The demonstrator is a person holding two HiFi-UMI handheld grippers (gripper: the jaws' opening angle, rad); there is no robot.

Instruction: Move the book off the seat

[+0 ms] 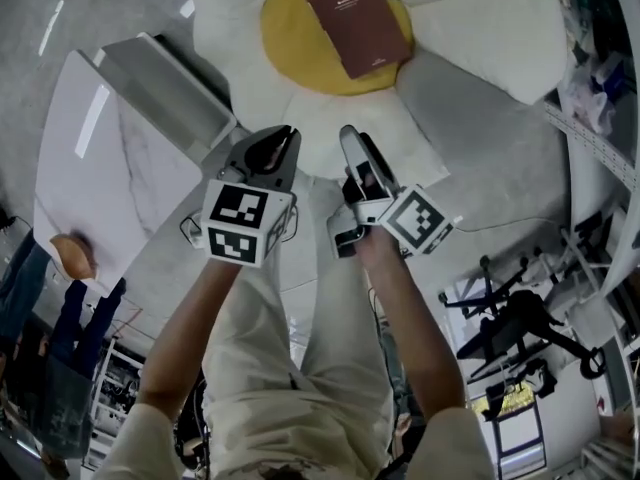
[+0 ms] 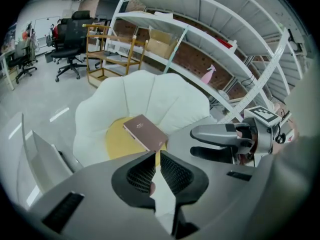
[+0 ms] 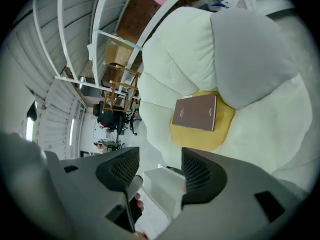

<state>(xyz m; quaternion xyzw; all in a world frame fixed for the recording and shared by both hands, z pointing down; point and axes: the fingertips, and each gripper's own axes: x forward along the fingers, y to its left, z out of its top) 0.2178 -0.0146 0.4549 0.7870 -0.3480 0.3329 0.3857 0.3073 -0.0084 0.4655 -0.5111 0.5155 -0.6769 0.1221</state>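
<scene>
Head view is showing me standing over everything with a hand-held gripper in each fist. Biggest of all, in the left gripper view, a tall white metal shelving rack [image 2: 210, 34] is running along the brick wall behind the seat. In front of it, a big soft white flower-shaped cushion seat [image 1: 480, 28] is sitting on the grey floor, its puffy petals spreading round a round yellow centre pad [image 1: 290, 38]. To the left of the seat, a white flat-topped table [image 1: 90, 168] is standing just beside the petals. Far off in the left gripper view, a light wooden shelf trolley [image 2: 112, 54] and a black office chair [image 2: 70, 34] are standing on the open floor.

A thin reddish-brown hardback book [image 1: 358, 21] is lying flat on the seat, cover up, mostly on the yellow pad, with one end reaching toward the back petals. Neither gripper is touching it; both are hovering near the front petals, well short of the book.

I am holding my left gripper [image 2: 156, 156] clenched, its black ribbed pads pressing together with nothing between them. I am holding my right gripper [image 3: 160, 156] released, its jaws standing wide apart and gripping nothing, with the book showing beyond the gap. In the head view, the left gripper [image 1: 285, 133] and right gripper [image 1: 352, 138] are pointing side by side toward the seat.
</scene>
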